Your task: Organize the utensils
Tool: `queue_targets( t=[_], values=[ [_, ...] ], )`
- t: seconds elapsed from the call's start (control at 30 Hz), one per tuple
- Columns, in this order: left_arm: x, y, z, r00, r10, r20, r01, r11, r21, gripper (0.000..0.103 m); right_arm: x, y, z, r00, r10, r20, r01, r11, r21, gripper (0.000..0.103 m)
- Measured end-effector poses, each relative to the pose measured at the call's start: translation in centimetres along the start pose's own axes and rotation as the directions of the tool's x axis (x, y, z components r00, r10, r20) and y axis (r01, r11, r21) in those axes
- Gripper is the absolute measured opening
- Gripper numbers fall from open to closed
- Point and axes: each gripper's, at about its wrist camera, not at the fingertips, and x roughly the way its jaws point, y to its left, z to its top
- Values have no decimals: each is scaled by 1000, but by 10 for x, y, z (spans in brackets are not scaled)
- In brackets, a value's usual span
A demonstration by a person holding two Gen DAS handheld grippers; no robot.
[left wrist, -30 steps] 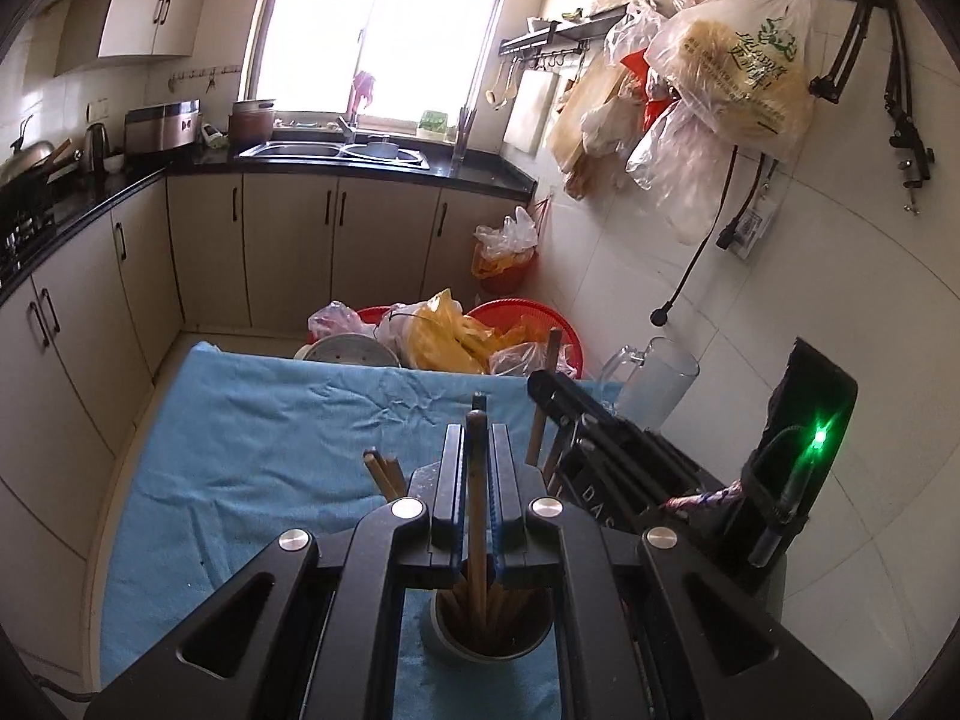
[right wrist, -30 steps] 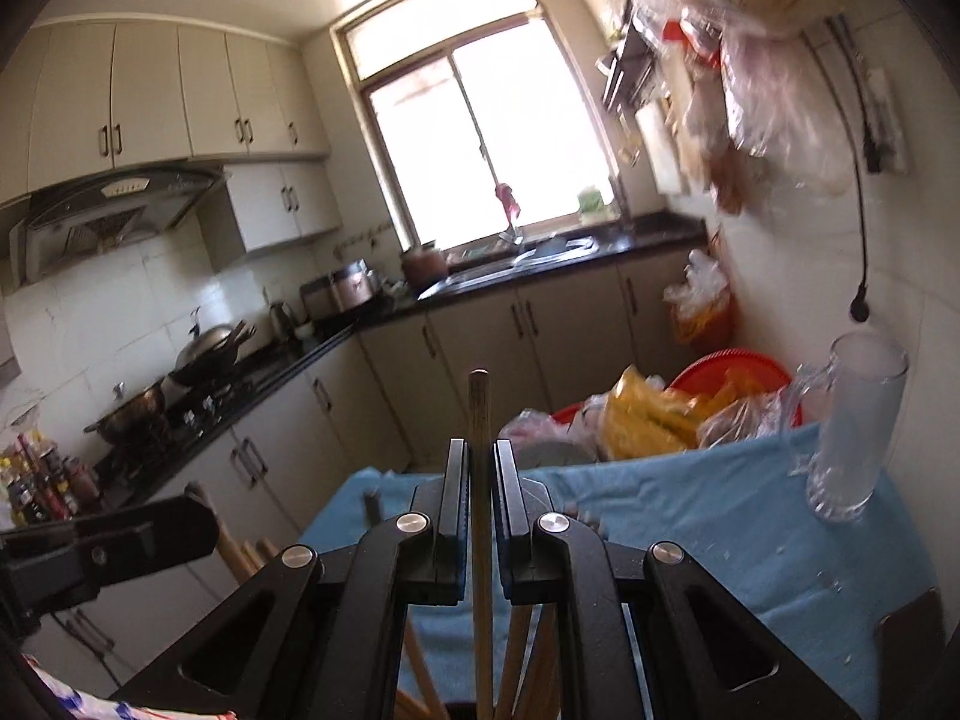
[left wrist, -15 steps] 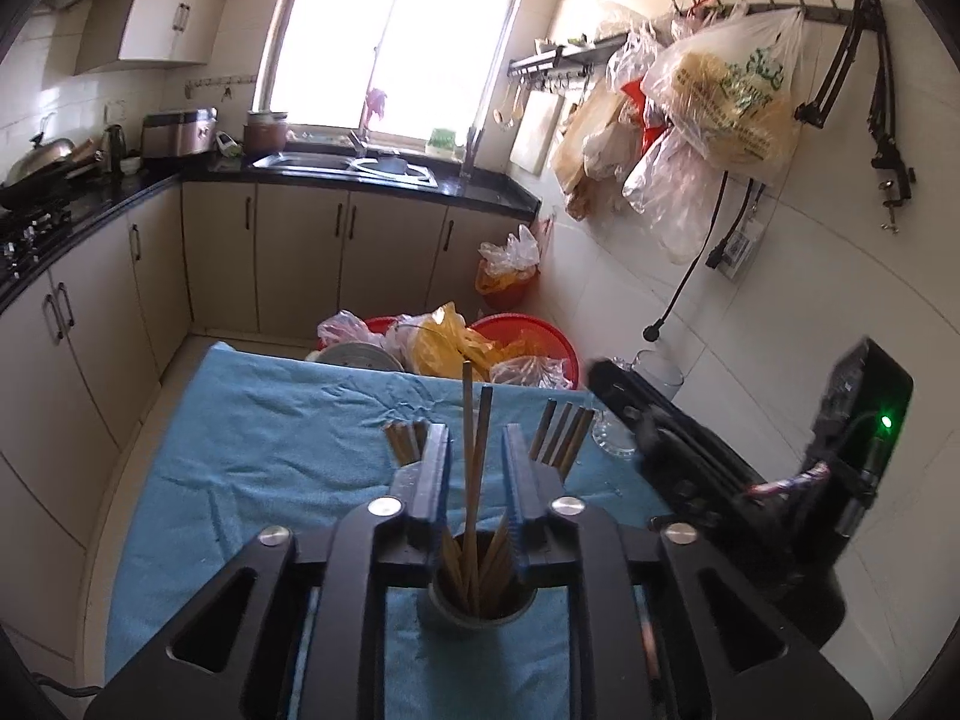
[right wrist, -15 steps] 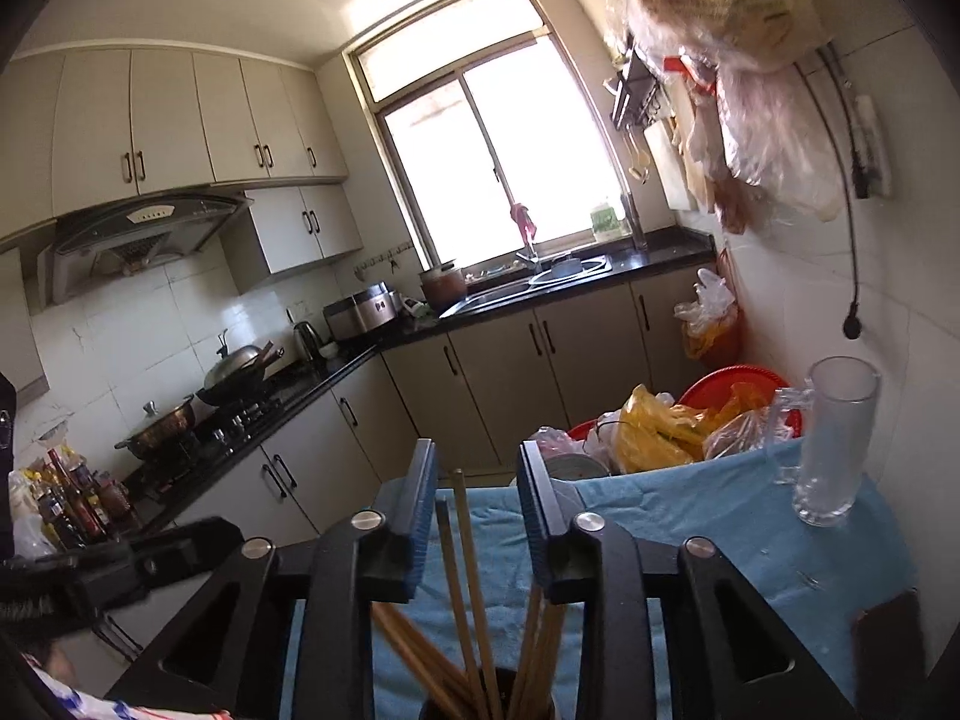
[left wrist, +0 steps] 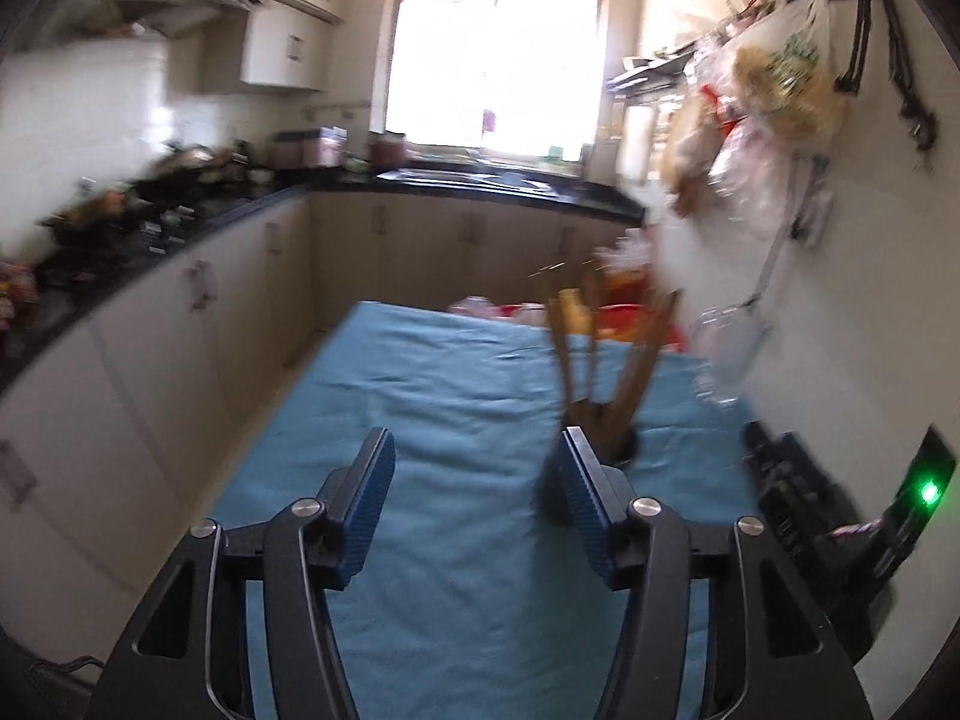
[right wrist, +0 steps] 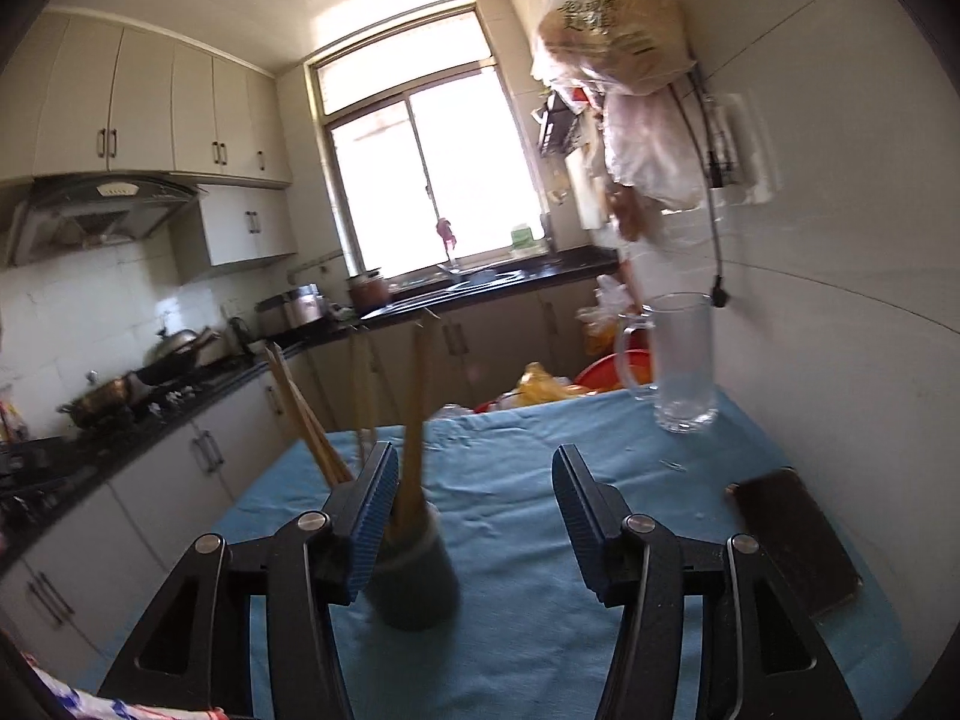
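Chopsticks [right wrist: 414, 420] stand bunched in the cup [right wrist: 414, 582] on your blue-covered tabletop [right wrist: 528, 540], toward its right edge, near the glass mug [right wrist: 684, 360]. Your left claw [left wrist: 474, 516] and right claw [right wrist: 474, 516] both gape wide, holding nothing.

hanging bag [right wrist: 612, 18], green print, perhaps illegible
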Motion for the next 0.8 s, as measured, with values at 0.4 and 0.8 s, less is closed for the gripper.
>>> queue_targets(
  t=[0.4, 0.8],
  values=[
    [-57, -5, -24, 945, 323, 41, -322, 946, -38, 64, 2, -36, -16, 1000, -15, -2, 15, 995, 97, 65],
    [-124, -16, -21, 837, 511, 199, -511, 858, -52, 81, 14, -28, -26, 995, 62, -83, -53, 994, 100, 68]
  ],
)
